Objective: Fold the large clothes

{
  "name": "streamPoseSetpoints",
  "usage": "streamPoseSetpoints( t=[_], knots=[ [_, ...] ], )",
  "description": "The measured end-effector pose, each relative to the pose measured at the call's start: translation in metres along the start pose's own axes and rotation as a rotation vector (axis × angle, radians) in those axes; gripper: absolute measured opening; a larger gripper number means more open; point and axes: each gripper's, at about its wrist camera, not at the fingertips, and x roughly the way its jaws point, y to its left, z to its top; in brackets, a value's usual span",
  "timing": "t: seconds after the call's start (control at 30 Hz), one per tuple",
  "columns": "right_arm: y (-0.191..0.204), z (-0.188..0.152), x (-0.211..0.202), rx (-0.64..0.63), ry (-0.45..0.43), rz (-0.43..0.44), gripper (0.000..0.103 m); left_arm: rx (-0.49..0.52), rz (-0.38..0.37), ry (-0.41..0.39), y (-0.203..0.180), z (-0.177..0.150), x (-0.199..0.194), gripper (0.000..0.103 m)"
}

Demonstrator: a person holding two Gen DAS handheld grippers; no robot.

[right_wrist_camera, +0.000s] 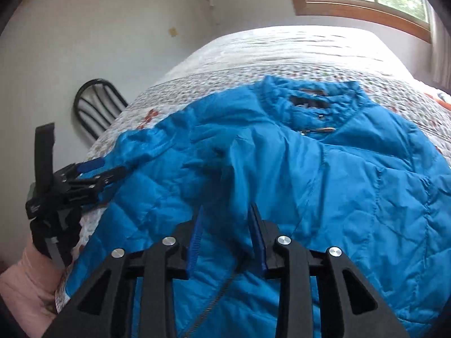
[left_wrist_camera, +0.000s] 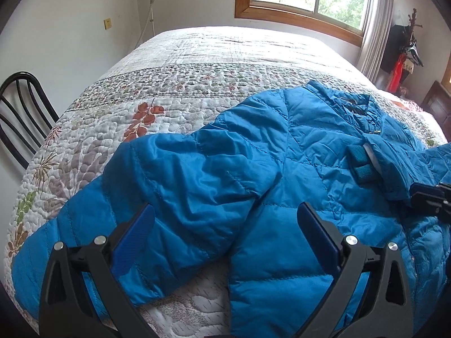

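Left gripper [left_wrist_camera: 225, 219] jaws wide, right gripper [right_wrist_camera: 227, 214] narrowed, blue jacket [left_wrist_camera: 253, 155] beneath

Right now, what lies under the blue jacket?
The blue jacket lies on the floral quilt that covers the bed. Whatever sits beneath the jacket's middle is hidden by it.

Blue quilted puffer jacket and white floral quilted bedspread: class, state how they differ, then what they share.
The blue quilted puffer jacket is plain and shiny; the white floral quilted bedspread is patterned and matt. The jacket lies rumpled; the bedspread lies smooth. The jacket covers only part of the bedspread, which it rests on. Both are quilted.
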Motion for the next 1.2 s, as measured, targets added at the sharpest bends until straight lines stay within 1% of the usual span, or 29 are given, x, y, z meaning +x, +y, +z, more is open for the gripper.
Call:
streamPoseSetpoints(
  t=[0.1,0.2,0.23,0.3,0.37,0.4,0.43,0.5,0.6,0.63,0.7,0.83,0.97,1.03,1.07,1.1,1.13,1.17,1.2],
  knots=[
    [0.006,-0.006,-0.01,-0.02,-0.004,-0.031,0.033,0.003,-0.024,-0.003,-0.005,0.0,-0.005,0.1],
    [-0.009,-0.016,-0.042,0.04,-0.052,-0.045,0.033,0.028,-0.047,-0.004,-0.016,0.0,-0.012,0.1],
    [-0.018,-0.019,-0.053,0.061,-0.065,-0.091,0.034,0.039,-0.054,-0.003,-0.022,0.001,-0.014,0.1],
    [-0.036,-0.025,-0.076,0.095,-0.097,-0.252,0.037,0.064,-0.06,-0.005,-0.038,0.002,-0.018,0.1],
    [-0.057,-0.03,-0.093,0.144,-0.097,-0.392,0.037,0.091,-0.058,-0.005,-0.057,0.003,-0.018,0.1],
    [-0.069,-0.032,-0.099,0.181,-0.086,-0.435,0.037,0.1,-0.052,0.001,-0.068,0.004,-0.017,0.1],
    [-0.08,-0.034,-0.105,0.219,-0.082,-0.454,0.039,0.105,-0.051,0.006,-0.079,0.005,-0.015,0.1],
    [-0.098,-0.037,-0.117,0.264,-0.096,-0.445,0.039,0.121,-0.052,0.014,-0.103,0.005,-0.011,0.1],
    [-0.115,-0.039,-0.13,0.285,-0.128,-0.485,0.039,0.163,-0.1,0.043,-0.139,0.003,-0.007,0.1],
    [-0.119,-0.04,-0.131,0.287,-0.127,-0.497,0.039,0.17,-0.122,0.061,-0.15,0.004,-0.004,0.1],
    [-0.124,-0.041,-0.127,0.279,-0.095,-0.502,0.039,0.169,-0.153,0.093,-0.167,0.006,0.004,0.1],
    [-0.124,-0.038,-0.115,0.236,-0.061,-0.518,0.039,0.146,-0.198,0.154,-0.19,0.012,0.025,0.1],
    [-0.13,-0.032,-0.116,0.22,-0.057,-0.521,0.039,0.139,-0.192,0.148,-0.203,0.022,0.034,0.099],
    [-0.131,-0.03,-0.115,0.213,-0.059,-0.517,0.04,0.131,-0.193,0.159,-0.207,0.027,0.039,0.099],
    [-0.132,-0.03,-0.114,0.214,-0.058,-0.51,0.04,0.13,-0.194,0.165,-0.208,0.027,0.042,0.097],
    [-0.132,-0.031,-0.112,0.214,-0.054,-0.503,0.04,0.129,-0.196,0.174,-0.209,0.027,0.045,0.087],
    [-0.133,-0.031,-0.11,0.215,-0.049,-0.502,0.04,0.126,-0.201,0.185,-0.209,0.026,0.047,0.066],
    [-0.134,-0.031,-0.108,0.215,-0.045,-0.504,0.04,0.119,-0.216,0.199,-0.209,0.025,0.049,0.056],
    [-0.133,-0.031,-0.106,0.212,-0.044,-0.504,0.041,0.113,-0.223,0.198,-0.209,0.025,0.049,0.055]
  ],
)
